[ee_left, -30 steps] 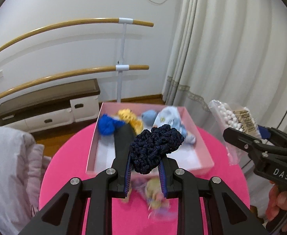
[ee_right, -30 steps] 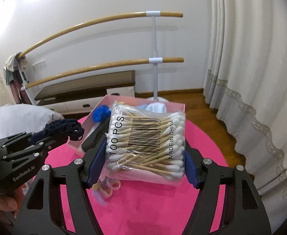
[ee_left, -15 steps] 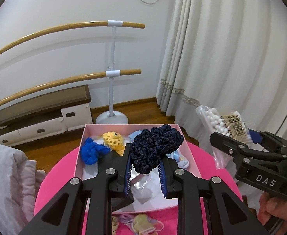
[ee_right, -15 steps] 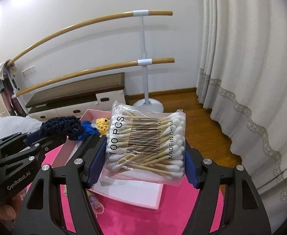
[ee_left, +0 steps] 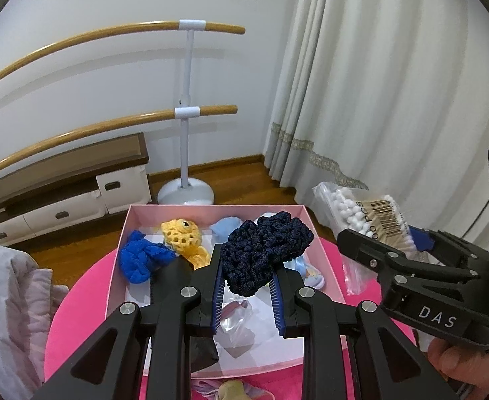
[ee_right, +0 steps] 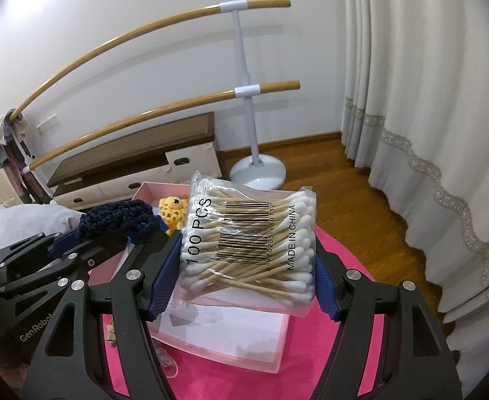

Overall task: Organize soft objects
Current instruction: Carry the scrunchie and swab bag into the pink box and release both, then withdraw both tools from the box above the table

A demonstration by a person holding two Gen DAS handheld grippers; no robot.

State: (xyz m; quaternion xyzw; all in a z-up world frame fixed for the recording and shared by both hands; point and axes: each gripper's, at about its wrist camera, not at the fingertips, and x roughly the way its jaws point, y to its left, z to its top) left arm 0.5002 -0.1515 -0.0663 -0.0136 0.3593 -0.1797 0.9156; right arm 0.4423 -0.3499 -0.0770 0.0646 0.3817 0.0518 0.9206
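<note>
Two claws grip a navy scrunchie (ee_left: 264, 250) and swab bag (ee_right: 247, 236) above pink table (ee_left: 77, 300), curtains (ee_left: 394, 100) behind.

Both cameras ride on the handheld grippers, looking forward and steeply down along the fingers. The left one hangs close over the pink box (ee_left: 324, 253), with the right gripper (ee_left: 377, 250) at its right edge. The right one sits just beside it, nearer the curtain (ee_right: 427, 116), catching the left gripper (ee_right: 87, 243) at its left. Both share the box, pink table (ee_right: 344, 253) and the wooden barre (ee_left: 111, 36) beyond.
</note>
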